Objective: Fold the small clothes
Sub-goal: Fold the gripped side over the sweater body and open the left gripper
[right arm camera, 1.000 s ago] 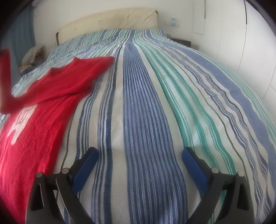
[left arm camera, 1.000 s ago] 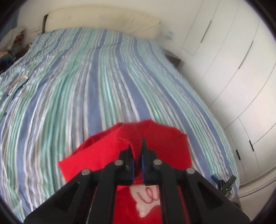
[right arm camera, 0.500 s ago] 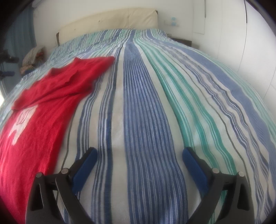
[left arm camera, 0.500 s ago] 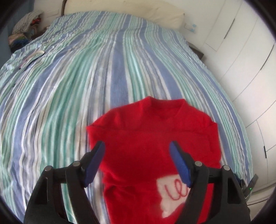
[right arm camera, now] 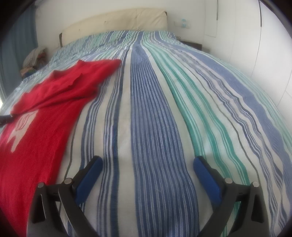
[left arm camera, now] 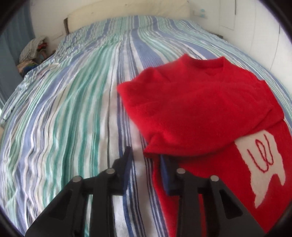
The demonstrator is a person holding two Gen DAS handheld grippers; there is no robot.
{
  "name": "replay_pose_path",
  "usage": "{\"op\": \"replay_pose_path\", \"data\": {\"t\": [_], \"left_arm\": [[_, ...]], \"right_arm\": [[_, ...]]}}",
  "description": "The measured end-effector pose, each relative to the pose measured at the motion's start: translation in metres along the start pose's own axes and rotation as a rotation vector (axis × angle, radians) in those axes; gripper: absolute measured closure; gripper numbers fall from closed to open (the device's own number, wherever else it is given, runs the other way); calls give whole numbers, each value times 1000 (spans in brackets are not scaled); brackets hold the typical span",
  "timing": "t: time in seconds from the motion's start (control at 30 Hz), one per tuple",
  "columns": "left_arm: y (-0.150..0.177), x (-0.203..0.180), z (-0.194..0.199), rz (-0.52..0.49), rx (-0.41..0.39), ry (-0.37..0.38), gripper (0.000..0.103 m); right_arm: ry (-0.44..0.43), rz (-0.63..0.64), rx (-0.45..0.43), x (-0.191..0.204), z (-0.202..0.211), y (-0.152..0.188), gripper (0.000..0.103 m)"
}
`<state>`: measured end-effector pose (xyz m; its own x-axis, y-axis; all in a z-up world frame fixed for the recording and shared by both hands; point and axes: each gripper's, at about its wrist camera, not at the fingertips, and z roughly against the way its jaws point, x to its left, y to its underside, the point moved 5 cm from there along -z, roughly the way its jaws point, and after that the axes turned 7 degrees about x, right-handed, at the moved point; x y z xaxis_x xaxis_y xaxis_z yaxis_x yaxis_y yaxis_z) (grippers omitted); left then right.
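A red sweater with a white patch lies flat on the striped bedcover, one sleeve folded across its chest. My left gripper is low at the sweater's left side edge. Its jaws are closing, still a little apart, with the red edge by the right finger and bare cover in the gap. In the right wrist view the sweater lies to the left. My right gripper stands open over bare bedcover beside it, holding nothing.
A cream headboard closes the far end of the bed. A heap of clothes sits beside the bed at the far left. White wardrobe doors run along the right side.
The left gripper let go of the raised red sleeve, which now lies folded over the chest. It opened wide, dropped to the sweater's left edge, and its jaws narrowed. The right gripper kept still.
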<state>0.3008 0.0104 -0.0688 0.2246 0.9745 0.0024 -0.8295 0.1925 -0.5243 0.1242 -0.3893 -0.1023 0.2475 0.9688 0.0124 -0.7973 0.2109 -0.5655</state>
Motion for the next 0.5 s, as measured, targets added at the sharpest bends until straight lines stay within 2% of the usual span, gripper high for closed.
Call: {"op": "replay_pose_path", "data": {"t": [0.07, 0.2, 0.5], "left_arm": [[9, 7, 0, 72, -39, 38, 97], [34, 2, 3, 47, -61, 7, 98], [42, -2, 14, 32, -12, 13, 94]], "right_arm": [[-1, -1, 0, 0, -1, 0, 4], [-2, -1, 0, 0, -1, 0, 4], [-1, 0, 4, -1, -1, 0, 4]]}}
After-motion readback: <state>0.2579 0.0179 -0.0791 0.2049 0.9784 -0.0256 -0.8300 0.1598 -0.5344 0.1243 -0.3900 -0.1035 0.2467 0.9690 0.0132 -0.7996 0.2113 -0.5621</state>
